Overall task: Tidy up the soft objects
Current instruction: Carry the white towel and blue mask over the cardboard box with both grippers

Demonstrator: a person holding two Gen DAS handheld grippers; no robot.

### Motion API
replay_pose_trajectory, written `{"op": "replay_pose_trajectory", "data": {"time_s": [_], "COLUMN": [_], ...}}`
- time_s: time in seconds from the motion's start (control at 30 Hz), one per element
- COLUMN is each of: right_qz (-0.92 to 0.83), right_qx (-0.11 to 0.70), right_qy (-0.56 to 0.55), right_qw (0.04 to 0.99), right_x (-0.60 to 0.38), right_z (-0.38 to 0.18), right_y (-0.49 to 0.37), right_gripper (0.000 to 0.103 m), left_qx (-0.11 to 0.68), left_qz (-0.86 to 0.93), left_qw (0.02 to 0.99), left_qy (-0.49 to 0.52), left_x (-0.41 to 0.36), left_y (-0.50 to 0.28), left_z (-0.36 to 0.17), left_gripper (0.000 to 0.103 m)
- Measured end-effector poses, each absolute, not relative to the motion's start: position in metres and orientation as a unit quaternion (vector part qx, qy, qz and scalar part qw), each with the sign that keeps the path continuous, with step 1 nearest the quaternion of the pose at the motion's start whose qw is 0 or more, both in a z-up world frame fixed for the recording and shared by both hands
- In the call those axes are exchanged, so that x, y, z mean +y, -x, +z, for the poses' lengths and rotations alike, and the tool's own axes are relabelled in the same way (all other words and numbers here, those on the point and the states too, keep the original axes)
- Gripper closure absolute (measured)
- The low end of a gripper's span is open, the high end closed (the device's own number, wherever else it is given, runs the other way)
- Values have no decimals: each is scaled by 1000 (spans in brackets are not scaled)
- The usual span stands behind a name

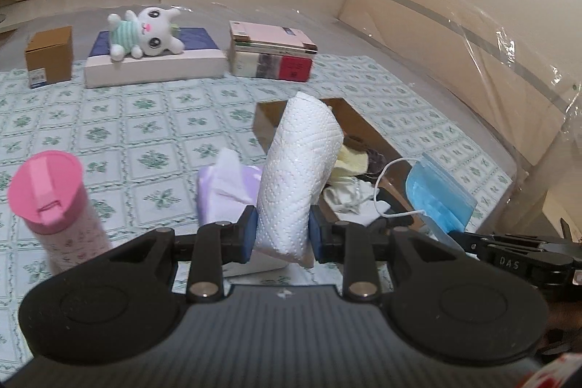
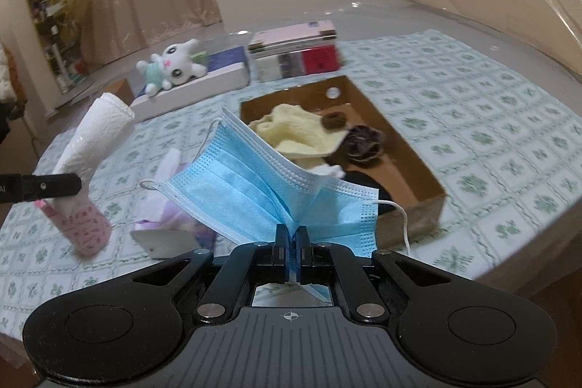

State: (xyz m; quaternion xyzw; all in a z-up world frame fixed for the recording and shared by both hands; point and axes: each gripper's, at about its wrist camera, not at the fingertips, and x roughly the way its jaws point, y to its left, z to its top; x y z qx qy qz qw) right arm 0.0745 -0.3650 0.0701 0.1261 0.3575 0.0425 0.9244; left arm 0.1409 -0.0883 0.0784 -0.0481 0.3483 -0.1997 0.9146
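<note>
Meanwhile left gripper (image 1: 283, 231) clamped paper towel roll (image 1: 299, 170), jaws part-closed; right gripper (image 2: 291, 242) pinched blue mask (image 2: 254, 184), jaws nearly shut. Both held above tablecloth (image 1: 109, 133); box (image 2: 418, 177) at mask's two o'clock.

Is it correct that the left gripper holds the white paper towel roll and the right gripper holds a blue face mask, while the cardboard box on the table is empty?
Not quite. The left gripper does hold the paper towel roll and the right gripper the blue face mask, but the cardboard box is not empty: the right wrist view shows a yellow cloth and other small items inside.
</note>
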Motion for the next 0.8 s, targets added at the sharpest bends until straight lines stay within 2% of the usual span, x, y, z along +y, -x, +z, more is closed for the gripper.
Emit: {"op": "replay_pose_trajectory", "data": {"time_s": [0.8], "right_qz": [7], "right_qx": [342], "right_qy": [-172], "right_qw": [924], "right_x": [-400], "right_z": [77], "right_y": [-79], "right_gripper": [100], "left_qx": [365], "left_qz": [-210], "left_qw": [906], "left_qy": [53], "left_x": [-142], "left_y": [-157], "left_z": [64], "left_gripper": [77]}}
